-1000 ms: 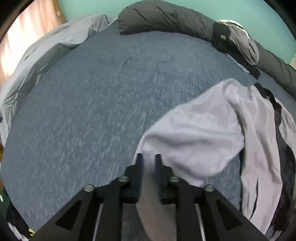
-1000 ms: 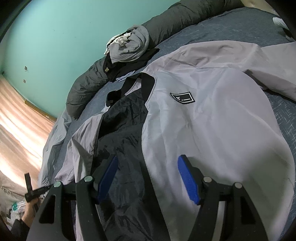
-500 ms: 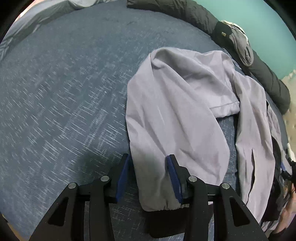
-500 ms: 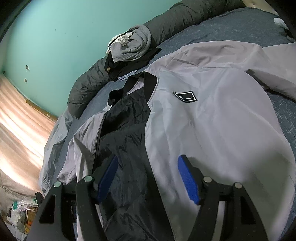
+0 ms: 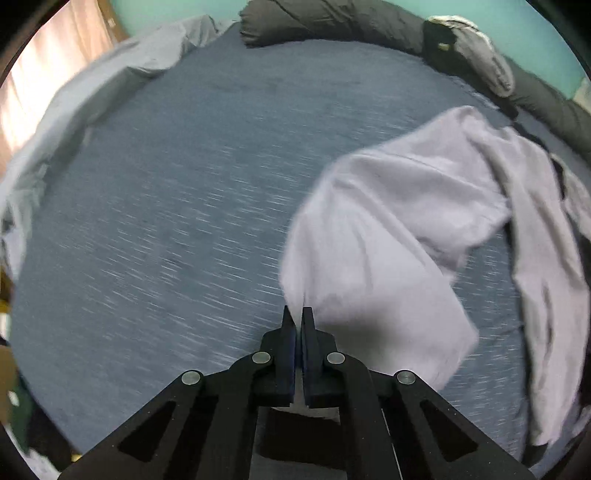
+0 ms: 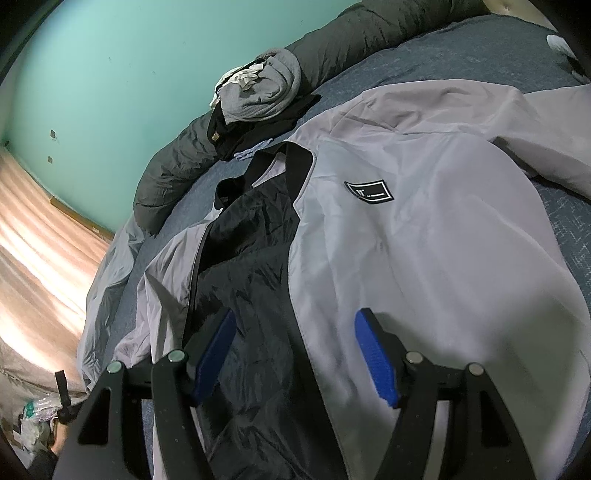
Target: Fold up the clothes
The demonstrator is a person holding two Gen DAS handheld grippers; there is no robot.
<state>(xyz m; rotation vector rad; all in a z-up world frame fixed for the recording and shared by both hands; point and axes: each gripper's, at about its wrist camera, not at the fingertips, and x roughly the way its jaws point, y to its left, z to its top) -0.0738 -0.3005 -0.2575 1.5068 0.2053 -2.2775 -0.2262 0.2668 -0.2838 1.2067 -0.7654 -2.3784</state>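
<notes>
We are pinching the edge of the grey jacket's sleeve (image 5: 373, 236) with our left gripper (image 5: 298, 314), its two fingers squeezed together on the cloth. The jacket (image 6: 424, 258) is lying spread on the blue bed (image 5: 166, 184). Our right gripper (image 6: 293, 325) is hovering over it, fingers wide apart, holding nothing.

Blue-grey bed (image 5: 177, 206) carried grey jacket (image 6: 424, 258) at 3 o'clock, dark bolster (image 5: 332, 22) at 12.
</notes>
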